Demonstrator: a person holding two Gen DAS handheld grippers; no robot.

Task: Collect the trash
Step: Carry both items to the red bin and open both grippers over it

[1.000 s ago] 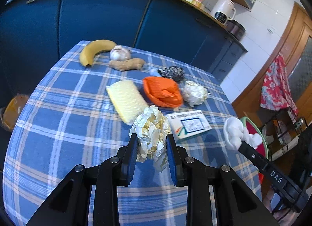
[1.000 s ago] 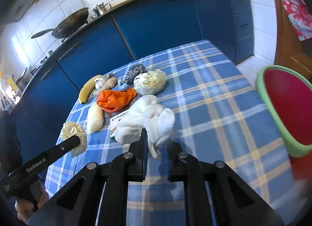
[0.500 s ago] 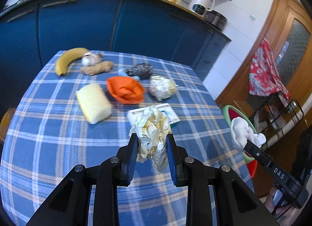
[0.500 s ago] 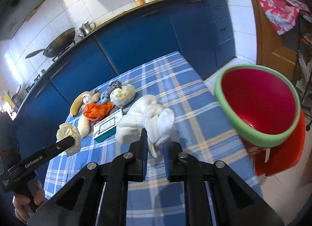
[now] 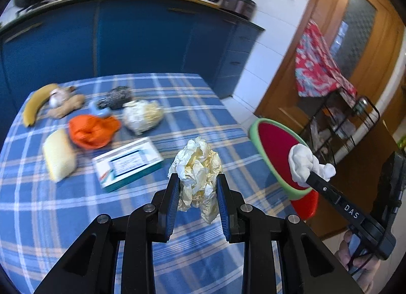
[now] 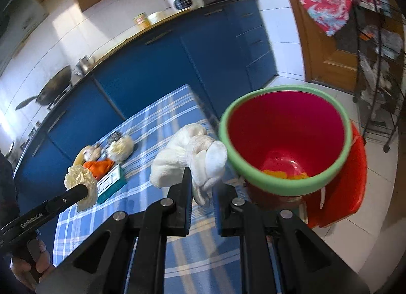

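One checked blue tablecloth point(image 5: 63, 218); blue cabinets point(image 5: 142, 40) behind; red bin point(image 6: 286, 139) beside.

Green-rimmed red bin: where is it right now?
The green-rimmed red bin stands off the checked table's right edge, just beyond the white cloth wad in the right gripper.

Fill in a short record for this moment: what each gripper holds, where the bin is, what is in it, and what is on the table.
left gripper: shut on crumpled yellow paper
right gripper: shut on white cloth wad
bin: red, green rim, beside the table's edge
bin contents: something orange-yellow at the bottom
table: banana, orange bag, small box
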